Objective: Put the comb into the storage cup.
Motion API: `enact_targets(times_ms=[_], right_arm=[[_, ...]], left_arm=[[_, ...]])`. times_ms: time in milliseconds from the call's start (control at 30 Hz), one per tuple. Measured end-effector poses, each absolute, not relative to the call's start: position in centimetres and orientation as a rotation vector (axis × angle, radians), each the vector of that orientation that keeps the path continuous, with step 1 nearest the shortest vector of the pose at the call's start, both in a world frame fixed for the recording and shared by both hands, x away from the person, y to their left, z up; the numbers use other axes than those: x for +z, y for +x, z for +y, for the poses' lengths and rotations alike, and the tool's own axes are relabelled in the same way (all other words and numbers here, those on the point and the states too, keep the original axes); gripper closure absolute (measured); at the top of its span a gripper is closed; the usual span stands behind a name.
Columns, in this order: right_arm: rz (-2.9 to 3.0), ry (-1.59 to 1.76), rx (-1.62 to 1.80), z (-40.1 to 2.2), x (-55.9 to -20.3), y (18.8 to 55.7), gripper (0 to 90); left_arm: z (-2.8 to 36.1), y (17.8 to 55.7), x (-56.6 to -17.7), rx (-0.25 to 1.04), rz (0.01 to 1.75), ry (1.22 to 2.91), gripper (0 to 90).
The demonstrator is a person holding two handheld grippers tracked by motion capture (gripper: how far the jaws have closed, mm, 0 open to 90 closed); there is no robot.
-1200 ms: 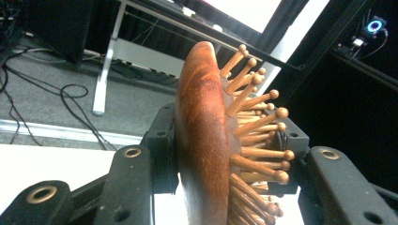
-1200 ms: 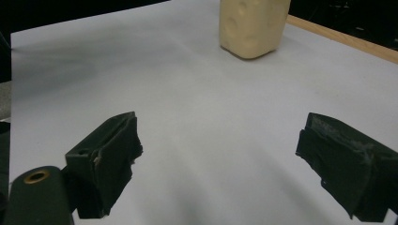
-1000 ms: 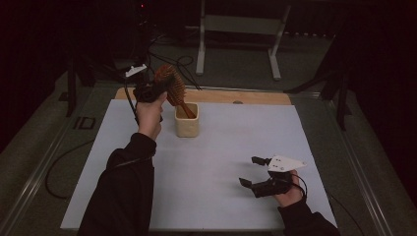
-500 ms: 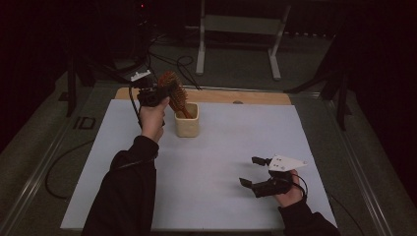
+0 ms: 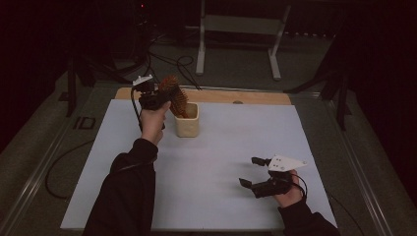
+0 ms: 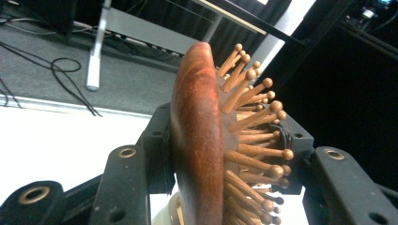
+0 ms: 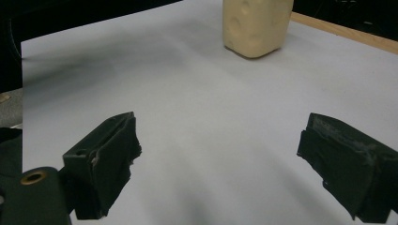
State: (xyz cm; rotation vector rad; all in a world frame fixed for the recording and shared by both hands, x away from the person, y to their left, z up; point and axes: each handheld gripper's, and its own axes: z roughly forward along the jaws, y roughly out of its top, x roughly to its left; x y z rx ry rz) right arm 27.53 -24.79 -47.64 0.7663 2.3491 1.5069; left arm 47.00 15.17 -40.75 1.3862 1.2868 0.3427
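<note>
A wooden hairbrush (image 5: 173, 93) with round-tipped pins stands upright, its handle down inside the cream cup (image 5: 188, 125) at the back of the table. My left gripper (image 5: 164, 98) is shut on the brush head just left of the cup. In the left gripper view the hairbrush (image 6: 197, 140) sits between the jaws of my left gripper (image 6: 227, 131), back against one pad and pins against the other. These jaws have just been opening a little, with the brush still between them. My right gripper (image 5: 248, 171) rests open and empty near the front right. The right gripper view has my right gripper (image 7: 216, 154) facing the cup (image 7: 256, 26).
A white sheet (image 5: 221, 147) covers the table, with a wooden strip (image 5: 236, 96) along its far edge. Behind the table stand a metal frame (image 5: 236, 29) and loose cables (image 5: 172, 59) on the floor. The person's sleeve (image 5: 125, 191) lies over the front left.
My left hand has come down with the hairbrush, sinking its handle into the cup. The right gripper has stayed where it was.
</note>
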Motion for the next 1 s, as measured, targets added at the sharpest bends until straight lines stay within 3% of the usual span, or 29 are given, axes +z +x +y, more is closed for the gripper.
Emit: enact_targets(times_ms=[233,400,500,567,633,1000], right_arm=[[2.35,0.775,1.507,-24.8,-47.7,27.6,10.6],[2.341,0.771,1.506,-24.9,-47.6,27.5,10.5],[2.338,0.772,1.503,-24.9,-47.5,27.5,10.4],[2.339,0.769,1.501,-24.8,-47.5,27.5,10.4],[2.343,0.774,1.497,-24.8,-47.6,27.5,10.4],[2.339,0.773,1.48,-25.1,-47.6,27.4,10.3]], left_arm=[[15.3,46.8,-40.1,0.356,1.287,1.43,42.4],[15.3,46.3,-39.4,0.396,1.284,1.456,26.3],[15.5,46.1,-39.2,0.386,1.262,1.481,12.3],[15.5,46.0,-39.1,0.393,1.243,1.509,10.7],[15.6,45.7,-39.1,0.396,1.236,1.525,2.5],[17.0,44.2,-39.2,0.426,1.202,1.592,0.0]])
